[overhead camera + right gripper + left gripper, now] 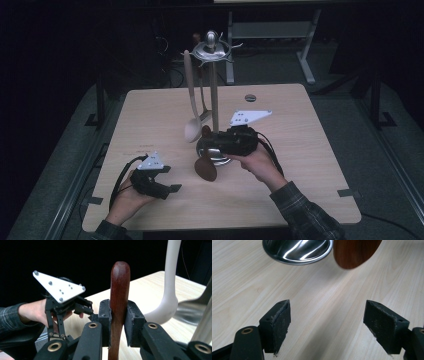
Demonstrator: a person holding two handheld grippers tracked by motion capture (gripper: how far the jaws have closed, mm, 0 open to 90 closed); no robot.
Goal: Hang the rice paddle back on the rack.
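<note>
**Dark spoon clamped by its handle, bowl end down**

At the left, the left hand-held gripper (172, 188) sits low over the worktop (300, 150), its jaws spread wide with nothing between them. To its right, the dark wooden spoon (205, 165) stands nearly upright: long axis close to vertical, bowl pointing down near the worktop, handle tip up. The right hand-held gripper (217, 142) is closed tight on the handle, pads (132, 322) pressing both sides. Just behind stands the metal utensil stand (214, 90), a pale spoon (191, 100) hanging from it.
</note>
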